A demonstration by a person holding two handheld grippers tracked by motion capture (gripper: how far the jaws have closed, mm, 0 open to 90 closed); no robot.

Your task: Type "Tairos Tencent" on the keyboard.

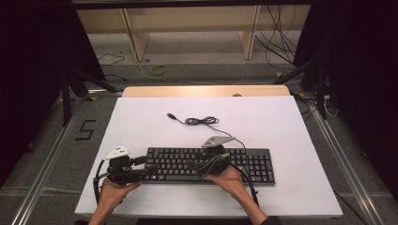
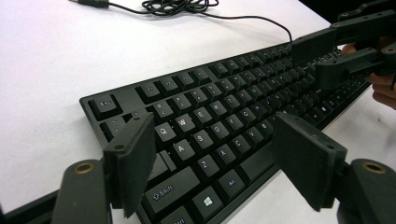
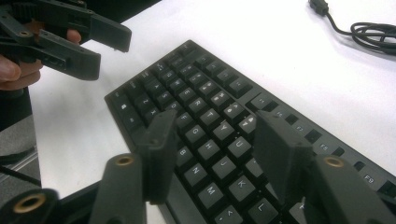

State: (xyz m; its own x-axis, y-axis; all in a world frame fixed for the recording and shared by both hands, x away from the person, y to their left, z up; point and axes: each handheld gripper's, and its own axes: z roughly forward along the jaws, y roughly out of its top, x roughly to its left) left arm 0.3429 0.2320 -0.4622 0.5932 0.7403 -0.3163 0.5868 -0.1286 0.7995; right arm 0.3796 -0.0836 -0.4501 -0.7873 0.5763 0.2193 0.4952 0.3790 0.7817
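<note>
A black keyboard (image 1: 209,165) lies flat on the white board (image 1: 141,122) near its front edge. Its cable runs back to a loose coil (image 1: 201,121) and a USB plug (image 1: 172,115). My left gripper (image 1: 149,166) is at the keyboard's left end, open, its jaws hovering over the letter keys (image 2: 212,140) with nothing between them. My right gripper (image 1: 202,168) is over the middle of the keyboard, also open and empty above the keys (image 3: 215,128). Each gripper shows in the other's view: the right one (image 2: 317,60) and the left one (image 3: 109,53).
The white board rests on a wooden table (image 1: 206,90). Beyond it, a wooden shelf frame (image 1: 192,28) and loose cables (image 1: 277,42) are on the floor. Black stand legs (image 1: 309,70) flank both sides. A "5" mark (image 1: 86,130) is on the floor at left.
</note>
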